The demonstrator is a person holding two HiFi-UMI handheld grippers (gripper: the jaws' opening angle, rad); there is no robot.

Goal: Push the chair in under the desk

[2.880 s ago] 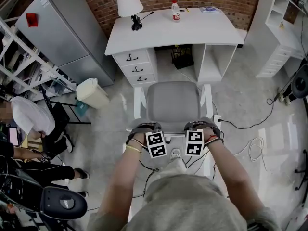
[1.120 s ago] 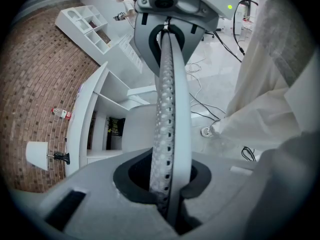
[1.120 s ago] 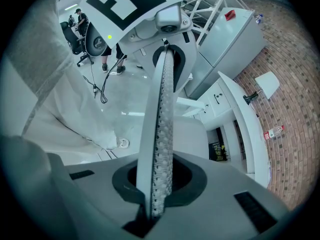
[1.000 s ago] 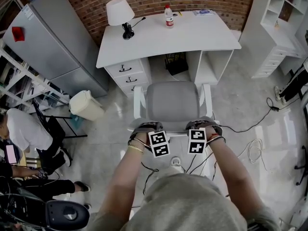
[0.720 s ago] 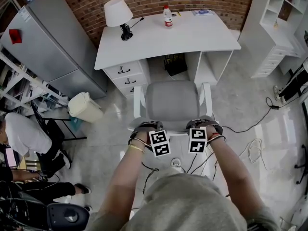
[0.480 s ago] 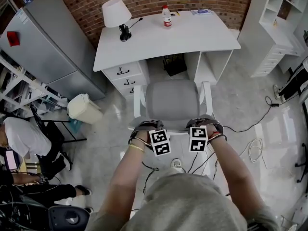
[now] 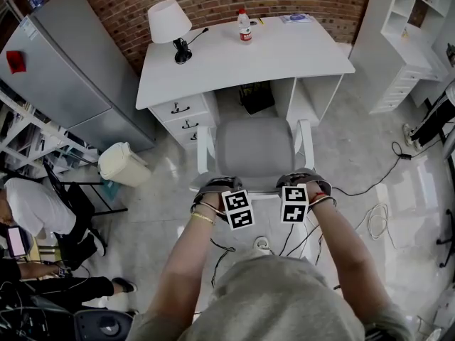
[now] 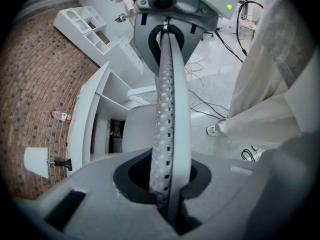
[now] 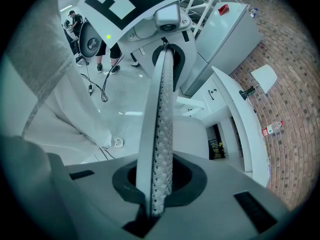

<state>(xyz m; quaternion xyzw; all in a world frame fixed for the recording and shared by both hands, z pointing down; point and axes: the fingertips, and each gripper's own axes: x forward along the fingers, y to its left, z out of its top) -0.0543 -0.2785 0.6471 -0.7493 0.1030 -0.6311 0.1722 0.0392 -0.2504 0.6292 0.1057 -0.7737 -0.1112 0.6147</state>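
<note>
The chair (image 7: pixel 256 144) has a grey seat and white arms and faces the knee gap of the white desk (image 7: pixel 284 52). Its front edge is just short of the desk's front. My left gripper (image 7: pixel 215 188) and right gripper (image 7: pixel 303 184) sit side by side on the top of the backrest, both pointing steeply down. In the left gripper view the backrest's thin perforated top edge (image 8: pixel 167 109) runs between the jaws of the left gripper (image 8: pixel 167 204), which is shut on it. The right gripper (image 9: pixel 155 204) clamps the same edge (image 9: pixel 160 134) in the right gripper view.
A lamp (image 7: pixel 169 21) and a bottle (image 7: pixel 244 27) stand on the desk. A grey fridge (image 7: pixel 71 69) and a bin (image 7: pixel 124 164) are to the left, white shelves (image 7: pixel 409 34) to the right. Cables (image 7: pixel 377 219) lie on the floor. A seated person (image 7: pixel 35 204) is at far left.
The chair and both grippers have slid a little toward the desk, and the gap between seat and desk front has narrowed. Both grips are unchanged.
</note>
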